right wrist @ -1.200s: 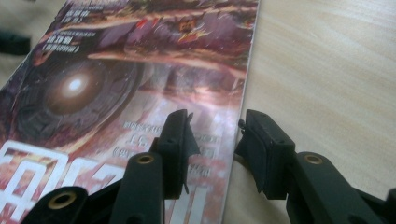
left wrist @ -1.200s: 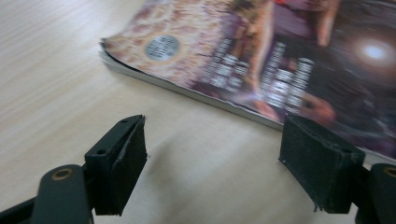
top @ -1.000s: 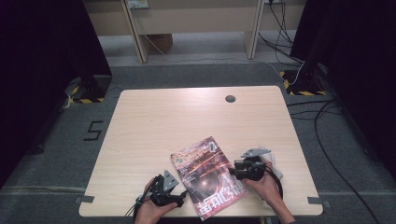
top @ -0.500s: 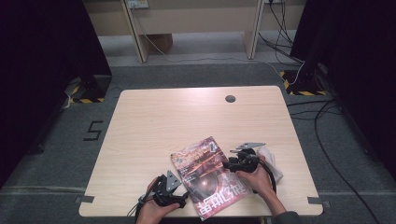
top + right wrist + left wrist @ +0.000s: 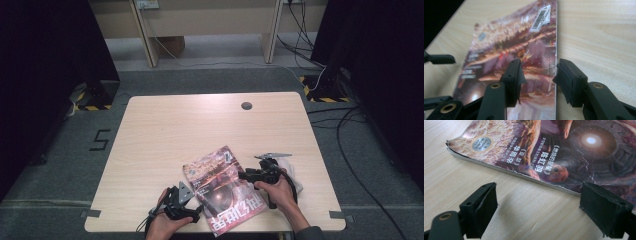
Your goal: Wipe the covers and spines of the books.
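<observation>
Pale wood table [image 5: 200, 125], magazine [image 5: 223, 190] flat at 6 o'clock edge. Left gripper [image 5: 539, 202] jaws just opened wide, empty, beside spine. Right gripper [image 5: 537, 75] just opening, half-wide, straddling far edge, moved inward. Magazine released; regrasp likely.

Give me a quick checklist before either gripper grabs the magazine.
1. Magazine flat on the table, cover up: ok.
2. Left gripper jaws wide, nothing between them, having just been opening: ok.
3. Left gripper lined up with the near edge: ok, though one jaw sits over the cover.
4. Right gripper jaws straddle the magazine's edge, having just been opening, pads not pressing: ok.
5. Worn corner, pages fanned: not ok for a clean grip.
6. Magazine overhanging the table's near edge: cannot tell.
</observation>
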### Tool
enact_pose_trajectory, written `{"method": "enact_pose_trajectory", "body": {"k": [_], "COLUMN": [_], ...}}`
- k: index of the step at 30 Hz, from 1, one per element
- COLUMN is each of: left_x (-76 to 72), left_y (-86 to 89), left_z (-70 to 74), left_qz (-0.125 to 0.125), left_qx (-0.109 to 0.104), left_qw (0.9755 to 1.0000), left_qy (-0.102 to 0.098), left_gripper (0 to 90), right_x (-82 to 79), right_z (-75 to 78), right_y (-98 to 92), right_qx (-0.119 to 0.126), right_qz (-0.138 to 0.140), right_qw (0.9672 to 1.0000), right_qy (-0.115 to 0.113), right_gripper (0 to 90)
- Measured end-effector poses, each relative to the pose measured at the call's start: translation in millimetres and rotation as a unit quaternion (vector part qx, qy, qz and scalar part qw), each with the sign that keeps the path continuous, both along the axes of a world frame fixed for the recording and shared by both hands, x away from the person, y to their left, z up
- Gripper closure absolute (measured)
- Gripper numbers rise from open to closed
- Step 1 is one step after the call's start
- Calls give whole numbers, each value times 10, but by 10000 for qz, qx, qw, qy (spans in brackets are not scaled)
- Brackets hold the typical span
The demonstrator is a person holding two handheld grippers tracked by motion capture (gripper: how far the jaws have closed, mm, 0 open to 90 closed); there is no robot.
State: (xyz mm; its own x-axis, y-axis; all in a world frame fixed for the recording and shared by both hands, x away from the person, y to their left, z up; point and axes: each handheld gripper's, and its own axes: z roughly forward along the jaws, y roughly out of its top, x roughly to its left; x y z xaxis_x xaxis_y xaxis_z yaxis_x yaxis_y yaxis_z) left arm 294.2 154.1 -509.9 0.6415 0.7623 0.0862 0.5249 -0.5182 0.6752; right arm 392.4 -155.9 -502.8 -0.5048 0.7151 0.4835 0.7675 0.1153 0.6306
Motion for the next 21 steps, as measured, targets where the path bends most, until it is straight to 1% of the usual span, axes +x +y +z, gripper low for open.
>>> {"method": "enact_pose_trajectory", "body": {"k": [1, 2, 3, 4, 5, 6, 7, 8, 11, 12, 13, 16, 18, 19, 20, 21], "left_x": [4, 7, 8, 8, -3, -9, -12, -13, -12, -12, -16, -17, -17, -15, -11, -10], "left_y": [4, 5, 7, 7, 5, 5, 5, 4, 5, 5, 2, 3, 17, 27, 46, 63], "left_z": [0, -4, -4, -4, -3, -1, -1, -1, -1, -1, 1, 5, 26, 41, 64, 83], "left_qz": [-10, 11, 8, 8, -17, -27, -33, -37, -35, -35, -33, -50, -139, -154, -136, -72], "left_qx": [-10, -48, -39, -39, -22, -18, -13, -9, -9, -9, 3, 18, -8, -42, -27, -63], "left_qw": [10000, 10000, 10000, 10000, 10000, 10000, 10000, 10000, 10000, 10000, 10000, 10000, 9999, 9999, 9999, 9999], "left_qy": [16, 26, 31, 31, 1, -8, -17, -25, -21, -21, -31, -30, 21, 25, -23, -69], "left_gripper": [135, 136, 135, 140, 146, 152, 159, 160, 159, 159, 160, 175, 193, 204, 205, 215], "right_x": [-8, -22, -45, -79, -103, -102, -97, -98, -99, -99, -90, -91, -94, -97, -103, -107], "right_z": [15, 25, 40, 80, 139, 187, 230, 252, 250, 250, 248, 249, 261, 267, 274, 281], "right_y": [-7, -1, 48, 121, 184, 220, 243, 260, 270, 270, 262, 266, 277, 284, 294, 296], "right_qx": [209, 490, 676, 413, 54, -159, -336, -458, -632, -632, -734, -828, -968, -1049, -1117, -1169], "right_qz": [18, 85, 276, 438, 497, 564, 610, 661, 765, 765, 792, 888, 1008, 1082, 1137, 1201], "right_qw": [9997, 9986, 9969, 9981, 9987, 9982, 9975, 9966, 9948, 9948, 9937, 9918, 9888, 9869, 9852, 9834], "right_qy": [81, 205, 283, 140, -28, -113, -133, -191, -237, -237, -295, -403, -516, -583, -623, -694], "right_gripper": [615, 681, 691, 689, 688, 691, 703, 711, 749, 749, 769, 780, 783, 785, 785, 784]}}
